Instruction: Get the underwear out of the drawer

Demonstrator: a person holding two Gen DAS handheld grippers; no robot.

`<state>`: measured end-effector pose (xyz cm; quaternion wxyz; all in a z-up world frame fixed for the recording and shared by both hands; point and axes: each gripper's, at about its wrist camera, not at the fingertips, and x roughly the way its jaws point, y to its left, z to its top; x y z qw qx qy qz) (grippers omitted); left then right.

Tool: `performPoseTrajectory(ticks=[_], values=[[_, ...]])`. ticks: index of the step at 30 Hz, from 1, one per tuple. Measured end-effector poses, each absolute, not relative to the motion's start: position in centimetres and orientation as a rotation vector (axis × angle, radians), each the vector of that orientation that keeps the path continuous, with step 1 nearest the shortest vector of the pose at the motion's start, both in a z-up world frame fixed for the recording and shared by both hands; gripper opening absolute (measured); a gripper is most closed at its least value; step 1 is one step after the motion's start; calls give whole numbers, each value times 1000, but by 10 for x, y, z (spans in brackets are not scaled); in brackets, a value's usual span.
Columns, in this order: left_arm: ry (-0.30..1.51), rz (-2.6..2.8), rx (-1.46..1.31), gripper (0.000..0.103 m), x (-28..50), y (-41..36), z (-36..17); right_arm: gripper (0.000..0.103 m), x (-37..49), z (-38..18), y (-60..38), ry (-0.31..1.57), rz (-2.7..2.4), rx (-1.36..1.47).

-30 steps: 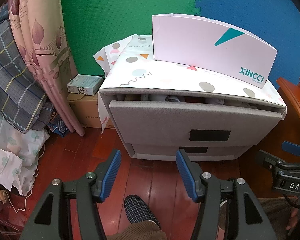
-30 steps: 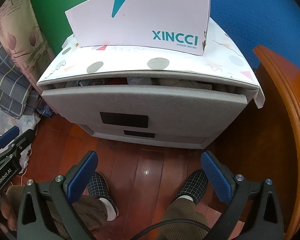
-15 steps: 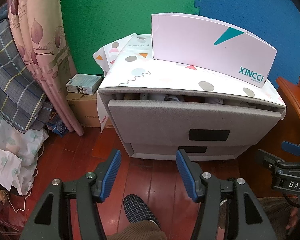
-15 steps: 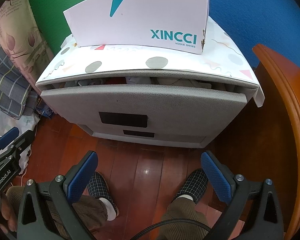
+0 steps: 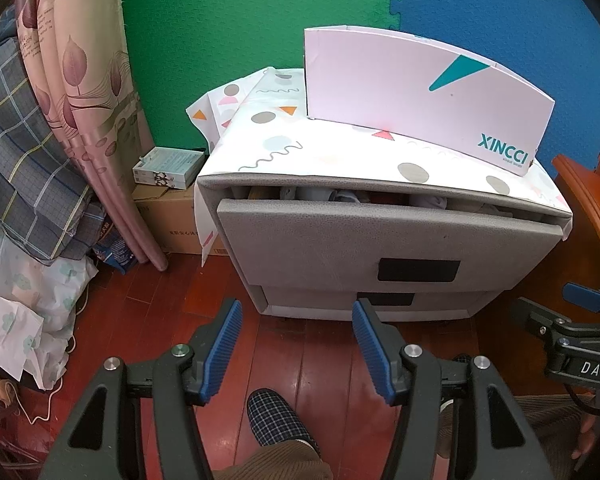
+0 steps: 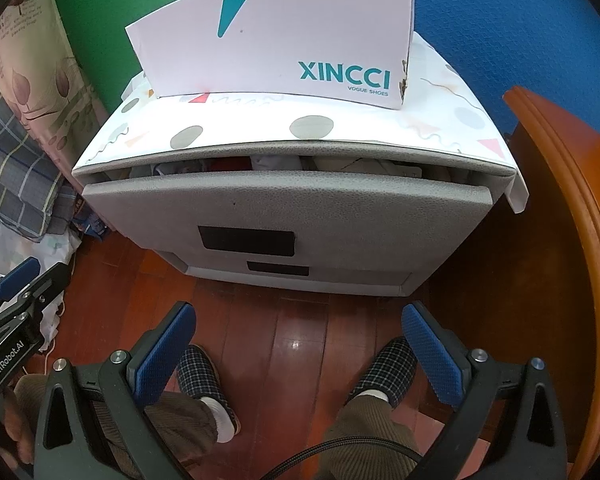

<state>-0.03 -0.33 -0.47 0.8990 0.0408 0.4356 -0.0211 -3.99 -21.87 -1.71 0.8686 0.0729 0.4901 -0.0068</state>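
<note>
Underwear (image 6: 260,162) sits inside the top drawer (image 5: 380,236), which is open just a crack. We hold both grippers, left gripper (image 5: 298,348) and right gripper (image 6: 300,352), open and empty below the drawer. Nothing is out yet.

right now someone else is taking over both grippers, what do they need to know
Left gripper: jaws open, empty, above the floor in front of the cabinet.
Right gripper: jaws open wider, empty, also short of the cabinet.
Top drawer: pulled out only a crack; folded clothes show in the gap under the patterned top cover.
Bottom drawer: shut.
A shoe box stands on top.
Done: nothing taken out.
Left: open the top drawer further, pick out the underwear, lift it clear. Which piece is underwear cannot be told from here.
</note>
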Motion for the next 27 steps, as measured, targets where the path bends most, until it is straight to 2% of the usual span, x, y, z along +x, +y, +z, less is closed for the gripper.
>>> performPoseTrajectory(ticks=[27], values=[[903, -51, 72, 59, 0, -2, -3, 102, -40, -16, -220, 1026, -14, 155]])
